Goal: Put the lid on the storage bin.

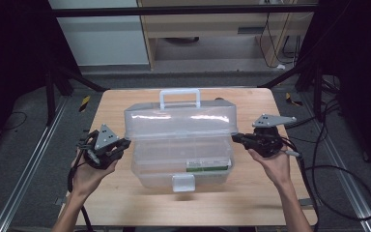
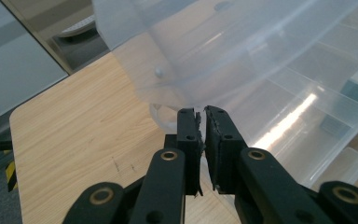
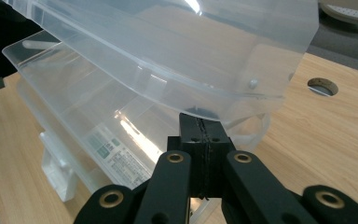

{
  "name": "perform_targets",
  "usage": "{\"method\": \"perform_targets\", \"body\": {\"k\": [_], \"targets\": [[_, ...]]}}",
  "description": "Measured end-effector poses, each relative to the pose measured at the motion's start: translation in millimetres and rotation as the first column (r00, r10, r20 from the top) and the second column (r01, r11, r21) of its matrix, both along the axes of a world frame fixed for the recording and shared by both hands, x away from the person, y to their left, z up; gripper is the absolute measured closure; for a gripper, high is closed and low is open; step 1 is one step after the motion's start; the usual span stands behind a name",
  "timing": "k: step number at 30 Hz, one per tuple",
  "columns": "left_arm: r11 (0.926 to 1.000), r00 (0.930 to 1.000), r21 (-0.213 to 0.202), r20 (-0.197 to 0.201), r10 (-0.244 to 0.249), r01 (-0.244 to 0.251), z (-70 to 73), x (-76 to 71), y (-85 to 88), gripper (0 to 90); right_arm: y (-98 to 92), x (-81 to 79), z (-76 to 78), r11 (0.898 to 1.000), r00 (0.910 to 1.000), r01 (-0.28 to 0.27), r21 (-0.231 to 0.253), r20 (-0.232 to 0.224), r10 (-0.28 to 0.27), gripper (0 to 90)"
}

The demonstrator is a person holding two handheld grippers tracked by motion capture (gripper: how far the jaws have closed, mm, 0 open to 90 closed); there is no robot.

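While the clear plastic storage box (image 1: 181,164) sits in the middle of the pale wooden counter (image 1: 125,203), its translucent hinged lid (image 1: 179,120) stands half raised above the tray, white carry handle (image 1: 179,98) on the far side and white front latch (image 1: 183,182) facing the person. The box's long axis runs across the counter, so each short end faces one hand. At the box's left end the left gripper (image 1: 121,145) has its jaws drawn together on what looks like the lower corner edge of the lid; in the left gripper view (image 2: 203,122) a thin slit remains between the pads with the clear edge running into it. At the box's right end the right gripper (image 1: 236,138) mirrors it, jaws pressed tight, the lid's rim coming down just at their tips (image 3: 199,126); whether plastic is actually pinched there I cannot tell. Both hands sit equally near their ends. Inside the box, towards its front right, lies a green and white carton (image 1: 207,165). My guess is that the lid swings next, about the hinge line along the box's far side.
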State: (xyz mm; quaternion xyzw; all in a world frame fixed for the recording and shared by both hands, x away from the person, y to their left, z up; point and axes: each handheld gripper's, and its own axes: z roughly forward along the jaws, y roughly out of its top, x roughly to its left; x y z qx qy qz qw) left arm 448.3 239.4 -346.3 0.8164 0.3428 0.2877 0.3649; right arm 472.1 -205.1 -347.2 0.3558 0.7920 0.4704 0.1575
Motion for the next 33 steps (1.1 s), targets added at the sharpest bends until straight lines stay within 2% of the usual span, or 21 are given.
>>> {"method": "perform_targets", "body": {"k": [4, 11, 18, 24, 33], "targets": [[1.0000, 1.0000, 0.000, -0.005, -0.002, 0.002, -1.4, -1.2, 0.0, 83.5, 0.0, -4.0, -2.1, 1.000, 1.0000, -0.002, 0.003, 0.003, 0.002, 90.0], [0.9998, 1.0000, -0.020, -0.009, 0.001, -0.001, -6.7, -5.1, 2.4, 83.6, 1.3, -10.9, -3.8, 1.000, 0.9999, -0.003, -0.028, 0.010, 0.003, 90.0], [0.9998, 0.9995, -0.014, -0.030, 0.011, -0.012, -12.9, -6.9, 4.2, 83.6, -3.2, -11.7, -14.5, 0.999, 0.9998, 0.019, -0.040, -0.007, -0.020, 90.0], [0.9995, 0.9990, -0.026, -0.042, 0.015, -0.016, -18.2, -9.5, 4.8, 83.6, -6.0, -12.7, -18.6, 0.998, 0.9994, 0.030, -0.048, -0.017, -0.031, 90.0], [0.9999, 0.9986, 0.000, -0.051, 0.013, -0.013, -26.7, -12.1, 1.2, 83.3, -5.9, -13.6, -25.6, 0.996, 0.9987, 0.035, -0.081, -0.035, -0.038, 89.5]]}}
